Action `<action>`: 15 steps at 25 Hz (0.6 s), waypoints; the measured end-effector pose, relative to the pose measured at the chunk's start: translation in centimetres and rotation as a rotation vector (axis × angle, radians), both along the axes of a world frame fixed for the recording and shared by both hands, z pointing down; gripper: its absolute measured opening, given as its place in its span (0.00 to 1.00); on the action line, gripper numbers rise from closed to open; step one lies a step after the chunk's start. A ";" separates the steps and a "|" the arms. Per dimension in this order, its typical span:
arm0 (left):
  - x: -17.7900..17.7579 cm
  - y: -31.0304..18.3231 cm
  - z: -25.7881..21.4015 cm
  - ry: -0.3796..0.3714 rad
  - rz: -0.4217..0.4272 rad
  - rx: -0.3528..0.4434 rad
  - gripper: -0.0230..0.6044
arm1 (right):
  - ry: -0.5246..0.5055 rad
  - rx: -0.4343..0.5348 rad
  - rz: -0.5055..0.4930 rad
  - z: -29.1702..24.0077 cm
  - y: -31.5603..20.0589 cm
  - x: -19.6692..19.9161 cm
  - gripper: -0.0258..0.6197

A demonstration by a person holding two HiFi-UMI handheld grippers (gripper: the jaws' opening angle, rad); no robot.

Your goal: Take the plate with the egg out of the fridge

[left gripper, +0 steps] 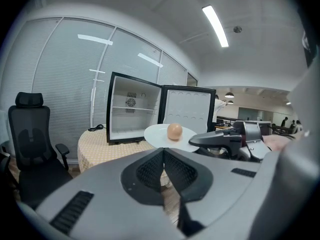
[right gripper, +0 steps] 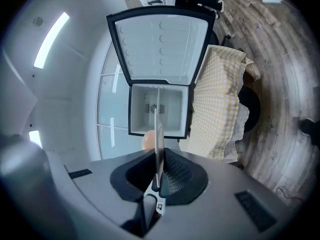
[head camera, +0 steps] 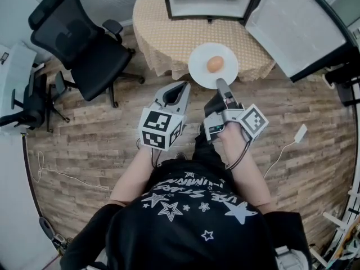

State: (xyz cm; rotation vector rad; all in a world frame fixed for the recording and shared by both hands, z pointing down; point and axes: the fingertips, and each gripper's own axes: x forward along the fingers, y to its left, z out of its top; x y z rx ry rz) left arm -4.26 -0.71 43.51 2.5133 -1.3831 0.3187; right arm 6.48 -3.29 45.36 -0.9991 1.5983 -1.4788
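I've got the round white plate (head camera: 198,66) in the upper middle of the head view, with one brown egg (head camera: 214,64) near its centre. It's outside the open fridge (head camera: 208,1), over the near edge of the checked-cloth table (head camera: 160,32). My right gripper (head camera: 221,85) is pinched narrow on the near rim. My left gripper (head camera: 183,86), lower left of the plate, is closed on nothing. In the right gripper view the plate is edge-on, just a thin line, and the egg (right gripper: 148,140) peeks out as a sliver. The frame's upper edge cuts off the fridge top.
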 end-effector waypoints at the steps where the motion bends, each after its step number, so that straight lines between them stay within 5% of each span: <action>1: 0.0 -0.2 0.1 0.001 0.004 -0.007 0.05 | 0.001 -0.005 0.003 0.0 -0.1 0.0 0.12; 15: -0.8 8.3 0.0 0.024 0.084 0.001 0.05 | -0.008 -0.004 0.089 -0.7 10.5 -1.0 0.12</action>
